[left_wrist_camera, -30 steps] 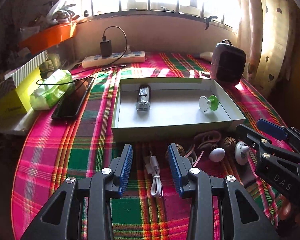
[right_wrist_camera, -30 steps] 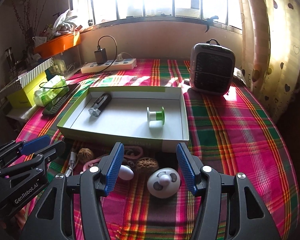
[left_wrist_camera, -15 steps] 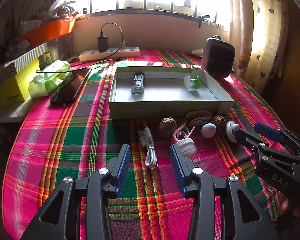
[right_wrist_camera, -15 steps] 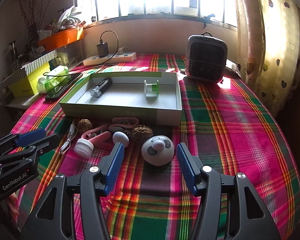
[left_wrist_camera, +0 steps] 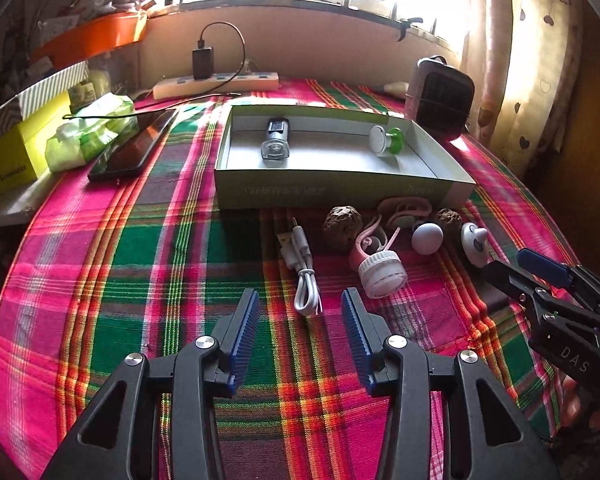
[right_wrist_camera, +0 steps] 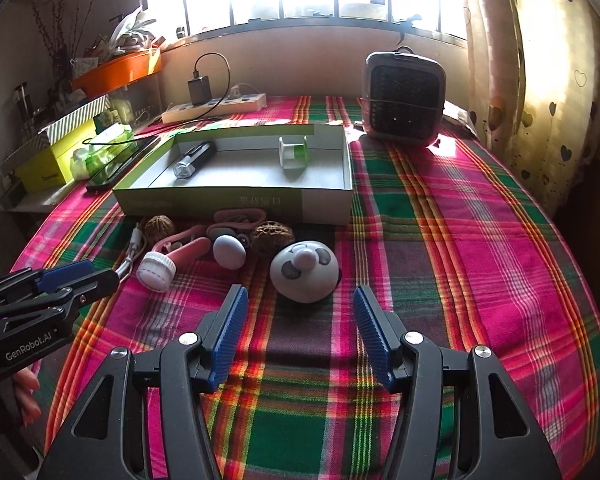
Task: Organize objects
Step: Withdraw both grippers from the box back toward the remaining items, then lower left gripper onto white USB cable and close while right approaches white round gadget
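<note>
My left gripper (left_wrist_camera: 298,312) hangs over the plaid tablecloth (left_wrist_camera: 140,280), its jaws opening and nothing between them; the white cable (left_wrist_camera: 304,276) lies just past the tips, untouched. My right gripper (right_wrist_camera: 298,320) is spread wide too, gripping nothing, with the round white panda-faced gadget (right_wrist_camera: 304,276) sitting just ahead of the gap.

Beyond the cable, in the left view, I see the pink brush with its white head (left_wrist_camera: 380,270), then a walnut (left_wrist_camera: 342,222), a pale egg-shaped piece (left_wrist_camera: 427,238) and a second walnut (left_wrist_camera: 449,218), all loose on the cloth in a row in front of the box. A pink looped item (left_wrist_camera: 406,210) rests right against the box's near wall.

The shallow green-and-white box (left_wrist_camera: 340,192) stands behind them, open. Inside, a small flashlight (left_wrist_camera: 275,142) lies toward the left and a green-and-white spool (left_wrist_camera: 386,142) toward the right, well apart.

Farther off I make out a dark phone (left_wrist_camera: 134,146) left of the box, a small heater (right_wrist_camera: 404,100) to its right rear, and a power strip (right_wrist_camera: 216,106) under the window.
</note>
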